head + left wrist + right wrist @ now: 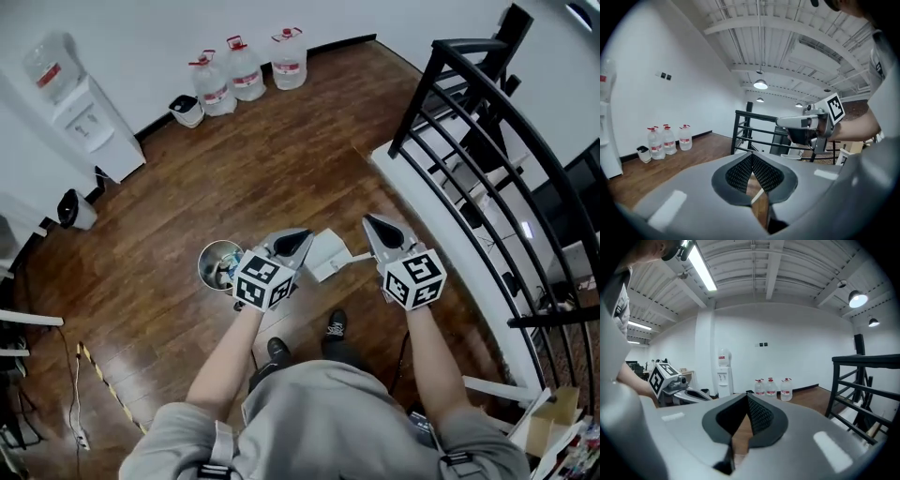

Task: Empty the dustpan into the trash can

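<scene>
In the head view a small round metal trash can (219,265) with litter inside stands on the wooden floor, just left of my left gripper (292,242). A white dustpan (327,255) lies on the floor below and between the two grippers, its handle toward the right one. My left gripper (752,165) is shut, and nothing shows between its jaws. The same holds for my right gripper (747,408), shut and empty, raised at about the same height (382,228). Both point roughly level across the room.
A black stair railing (487,141) curves along the right above a white ledge. Three water bottles (246,67), a small white bin (187,111) and a water dispenser (89,117) line the far wall. A black bin (70,208) stands at left. The person's shoes (336,326) are below the dustpan.
</scene>
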Motion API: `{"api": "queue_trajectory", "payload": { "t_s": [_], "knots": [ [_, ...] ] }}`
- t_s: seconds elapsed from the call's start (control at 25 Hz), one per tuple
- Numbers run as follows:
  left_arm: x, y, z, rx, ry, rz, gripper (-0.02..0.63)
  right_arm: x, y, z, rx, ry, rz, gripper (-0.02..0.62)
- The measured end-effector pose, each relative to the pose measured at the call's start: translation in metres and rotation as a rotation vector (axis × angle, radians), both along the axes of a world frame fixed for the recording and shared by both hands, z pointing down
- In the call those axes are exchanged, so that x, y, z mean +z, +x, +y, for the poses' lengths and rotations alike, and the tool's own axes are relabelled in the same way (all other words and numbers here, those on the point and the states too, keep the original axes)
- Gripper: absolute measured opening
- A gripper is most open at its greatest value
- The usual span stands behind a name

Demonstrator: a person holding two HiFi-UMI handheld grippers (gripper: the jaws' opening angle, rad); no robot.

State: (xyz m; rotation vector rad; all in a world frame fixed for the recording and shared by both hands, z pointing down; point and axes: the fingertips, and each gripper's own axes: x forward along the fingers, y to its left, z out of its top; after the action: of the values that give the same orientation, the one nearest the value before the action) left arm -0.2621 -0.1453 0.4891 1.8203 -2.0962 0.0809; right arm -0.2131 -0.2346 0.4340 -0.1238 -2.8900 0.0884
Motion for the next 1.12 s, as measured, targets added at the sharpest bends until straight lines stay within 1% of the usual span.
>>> {"api": "queue_trajectory", "payload": {
  "t_s": [0.16,0.32,0.44,0.6,0.72,0.88,1.12],
  "knots": [
    [-0.039,-0.031,0.058,-0.120,0.032,-0.021,0.006,-0.019,-0.040,0.071,-0.102,-0.003,-0.035,0.000],
    [-0.062,-0.049,0.113,-0.216,0.051,-0.034,0.006,-0.034,-0.071,0.135,-0.191,-0.006,-0.057,0.000],
    [-0.073,-0.058,0.157,-0.283,0.059,-0.041,0.006,-0.045,-0.087,0.183,-0.275,-0.010,-0.077,0.000],
    [-0.086,-0.060,0.202,-0.359,0.057,-0.065,0.006,-0.053,-0.096,0.233,-0.367,-0.015,-0.088,0.000],
    [-0.091,-0.059,0.231,-0.392,0.052,-0.077,0.006,-0.054,-0.100,0.267,-0.412,-0.020,-0.091,0.000],
    [-0.096,-0.063,0.264,-0.424,0.064,-0.075,0.006,-0.056,-0.104,0.306,-0.448,-0.025,-0.100,0.000],
    [-0.100,-0.062,0.290,-0.446,0.076,-0.075,0.006,-0.061,-0.102,0.330,-0.475,-0.032,-0.113,0.000]
  ]
}}
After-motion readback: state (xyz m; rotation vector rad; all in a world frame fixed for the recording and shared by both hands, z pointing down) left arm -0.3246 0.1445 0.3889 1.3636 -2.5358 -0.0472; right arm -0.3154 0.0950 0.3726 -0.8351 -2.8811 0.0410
